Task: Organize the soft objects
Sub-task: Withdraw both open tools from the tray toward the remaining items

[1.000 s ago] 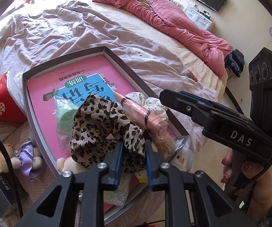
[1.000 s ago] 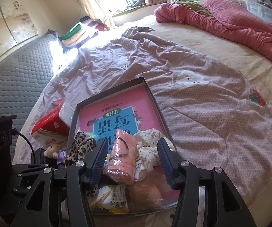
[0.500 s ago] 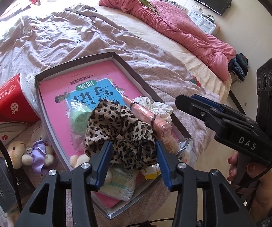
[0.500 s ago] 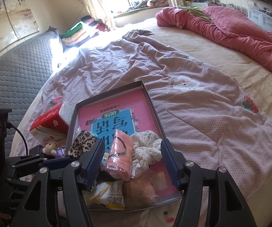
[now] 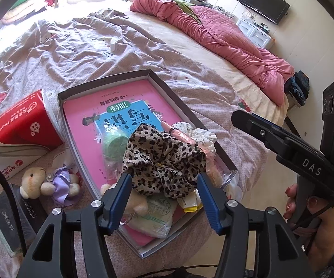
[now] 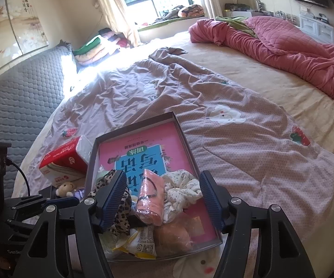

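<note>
A shallow grey box [image 5: 190, 113] [image 6: 185, 139] with a pink book inside lies on the bed. A leopard-print scrunchie [image 5: 164, 162] [image 6: 118, 215] rests loose on the pile in it. Beside it lie a pink roll [image 6: 149, 195], a white floral scrunchie [image 6: 181, 190] [image 5: 201, 135], a green bagged item [image 5: 114, 142] and snack packets [image 6: 139, 243]. My left gripper [image 5: 163, 200] is open and empty, just in front of the leopard scrunchie. My right gripper [image 6: 162, 200] is open and empty above the pink roll and floral scrunchie.
A red tissue box [image 5: 16, 125] [image 6: 62, 159] and a small plush bear with a purple bow [image 5: 48, 183] [image 6: 66, 188] lie left of the box. A dark flat box [image 5: 7, 220] sits at the near left. A pink quilt [image 6: 294, 46] lies at the far right.
My left gripper has opened, let go of the leopard scrunchie, and drawn back and up. The scrunchie stays on the pile. My right gripper has also pulled back a little.
</note>
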A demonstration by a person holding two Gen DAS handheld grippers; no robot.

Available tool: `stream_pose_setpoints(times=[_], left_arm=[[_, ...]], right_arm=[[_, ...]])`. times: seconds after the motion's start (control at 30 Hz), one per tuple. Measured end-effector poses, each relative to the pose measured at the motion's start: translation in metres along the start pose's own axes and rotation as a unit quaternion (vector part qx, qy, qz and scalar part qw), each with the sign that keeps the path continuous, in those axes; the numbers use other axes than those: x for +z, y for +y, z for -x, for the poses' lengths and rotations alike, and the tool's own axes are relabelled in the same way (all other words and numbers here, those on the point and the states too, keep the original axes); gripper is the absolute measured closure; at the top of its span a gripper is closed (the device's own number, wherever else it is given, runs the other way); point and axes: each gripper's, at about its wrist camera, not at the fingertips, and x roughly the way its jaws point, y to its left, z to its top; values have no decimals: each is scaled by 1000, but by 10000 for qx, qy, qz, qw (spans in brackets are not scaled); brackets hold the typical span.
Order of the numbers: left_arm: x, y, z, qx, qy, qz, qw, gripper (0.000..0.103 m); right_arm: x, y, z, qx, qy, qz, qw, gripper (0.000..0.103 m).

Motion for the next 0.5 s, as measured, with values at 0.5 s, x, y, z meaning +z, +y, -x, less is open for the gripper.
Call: stream_pose_setpoints(times=[0.5], left_arm=[[-10, 0, 35, 389, -330, 33, 9987, 29]], right_arm=[[3, 20, 14, 48, -90, 236, 9997, 32]])
